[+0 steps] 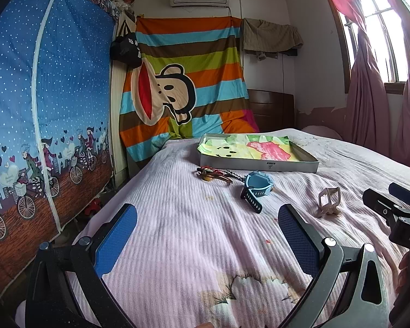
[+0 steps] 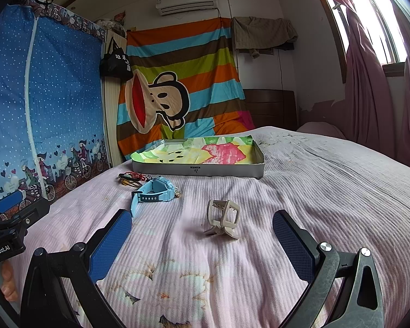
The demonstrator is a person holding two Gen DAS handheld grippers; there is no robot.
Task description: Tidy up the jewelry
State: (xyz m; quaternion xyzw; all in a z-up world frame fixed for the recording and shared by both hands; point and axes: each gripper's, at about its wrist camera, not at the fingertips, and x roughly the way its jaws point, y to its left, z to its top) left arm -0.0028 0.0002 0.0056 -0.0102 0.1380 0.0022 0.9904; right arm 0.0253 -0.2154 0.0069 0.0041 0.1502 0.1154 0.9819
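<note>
On the pink bed cover lie a beige hair claw clip, a light blue watch and a tangle of red and brown cords with a chain. Behind them stands a shallow grey box lined with colourful paper. My left gripper is open and empty, short of the watch. My right gripper is open and empty, with the claw clip just ahead between its fingers. Each gripper shows at the edge of the other's view.
The bed fills the foreground. A blue fabric wardrobe stands along its left side. A striped cartoon sheet hangs at the back. Pink curtains and a window are at the right.
</note>
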